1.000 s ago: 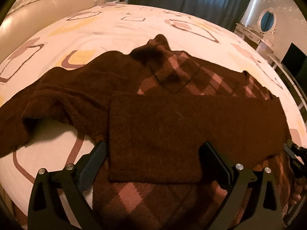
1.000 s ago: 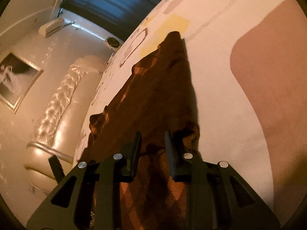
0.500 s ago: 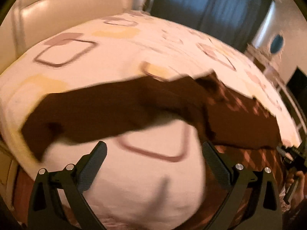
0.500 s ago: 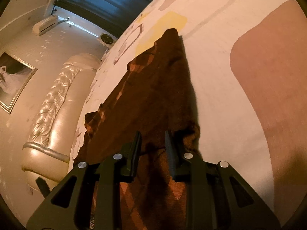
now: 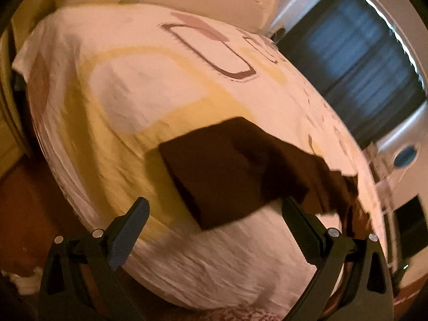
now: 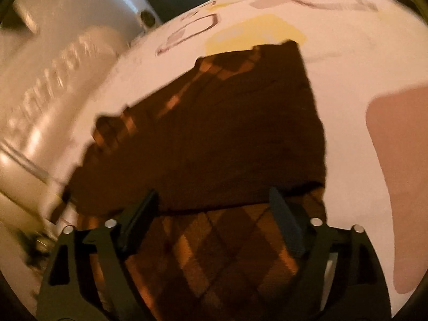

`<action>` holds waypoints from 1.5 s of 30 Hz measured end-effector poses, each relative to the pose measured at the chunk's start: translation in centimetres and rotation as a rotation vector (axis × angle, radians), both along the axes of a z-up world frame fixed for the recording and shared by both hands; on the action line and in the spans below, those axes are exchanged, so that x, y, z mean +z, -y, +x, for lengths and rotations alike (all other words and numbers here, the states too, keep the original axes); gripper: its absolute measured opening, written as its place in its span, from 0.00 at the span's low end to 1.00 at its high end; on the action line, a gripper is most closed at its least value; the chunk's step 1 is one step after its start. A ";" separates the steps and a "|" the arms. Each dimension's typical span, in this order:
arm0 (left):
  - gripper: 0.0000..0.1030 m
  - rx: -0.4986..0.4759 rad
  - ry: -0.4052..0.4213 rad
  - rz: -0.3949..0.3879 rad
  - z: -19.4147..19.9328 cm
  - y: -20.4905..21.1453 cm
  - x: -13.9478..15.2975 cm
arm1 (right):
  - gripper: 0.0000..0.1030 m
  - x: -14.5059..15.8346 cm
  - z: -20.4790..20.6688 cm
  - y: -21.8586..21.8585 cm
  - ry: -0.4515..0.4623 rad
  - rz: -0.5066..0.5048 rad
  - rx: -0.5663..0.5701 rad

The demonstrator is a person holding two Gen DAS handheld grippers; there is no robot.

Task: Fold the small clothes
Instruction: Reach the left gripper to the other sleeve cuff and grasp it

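Observation:
A dark brown sweater with an orange-pink argyle front lies flat on the bed. In the right wrist view the sweater (image 6: pixel 227 139) fills the middle, one sleeve folded across its body. My right gripper (image 6: pixel 214 214) is open above its lower part, holding nothing. In the left wrist view the sweater's free sleeve (image 5: pixel 227 171) stretches out on the sheet. My left gripper (image 5: pixel 214 224) is open and empty, just short of the sleeve's cuff end.
The bed sheet (image 5: pixel 149 85) is white with yellow and mauve shapes. A padded cream headboard (image 6: pixel 40 112) stands at the left. Dark blue curtains (image 5: pixel 355 53) hang beyond the bed. The bed's edge and dark floor (image 5: pixel 32 200) lie at lower left.
My right gripper has opened and let go of the sweater, and pulled back. My left gripper has swung left from the sweater's body to the outstretched sleeve's end.

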State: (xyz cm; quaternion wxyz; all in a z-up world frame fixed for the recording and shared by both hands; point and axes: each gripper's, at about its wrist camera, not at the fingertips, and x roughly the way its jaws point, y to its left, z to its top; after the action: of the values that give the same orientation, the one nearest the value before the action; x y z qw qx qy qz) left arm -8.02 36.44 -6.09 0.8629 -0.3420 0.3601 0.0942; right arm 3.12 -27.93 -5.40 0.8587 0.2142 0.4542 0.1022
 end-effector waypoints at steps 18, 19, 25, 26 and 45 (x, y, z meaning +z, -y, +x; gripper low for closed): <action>0.95 -0.014 0.155 -0.265 1.8 -3.6 -1.1 | 0.87 -0.3 -0.2 0.8 0.013 0.078 -0.020; 0.95 -0.012 0.154 -0.260 1.8 -3.6 -1.1 | 0.87 -0.3 -0.2 0.8 0.015 0.078 -0.019; 0.95 0.031 0.172 -0.239 0.0 -4.5 -1.2 | 0.87 -0.3 -0.3 1.3 0.018 0.126 -0.031; 0.95 0.039 0.166 -0.235 -0.3 -4.8 -1.4 | 0.87 -0.4 -0.3 1.4 0.018 0.139 -0.034; 0.79 -0.003 0.184 -0.272 1.3 -3.3 -0.9 | 0.87 -0.7 -0.5 1.9 0.039 0.206 -0.047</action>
State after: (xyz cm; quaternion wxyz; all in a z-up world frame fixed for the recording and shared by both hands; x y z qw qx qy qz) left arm -6.70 39.72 -7.02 0.8380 -0.4623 0.2897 0.0114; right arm 2.59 -29.79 -6.10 0.8429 0.3098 0.4196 0.1324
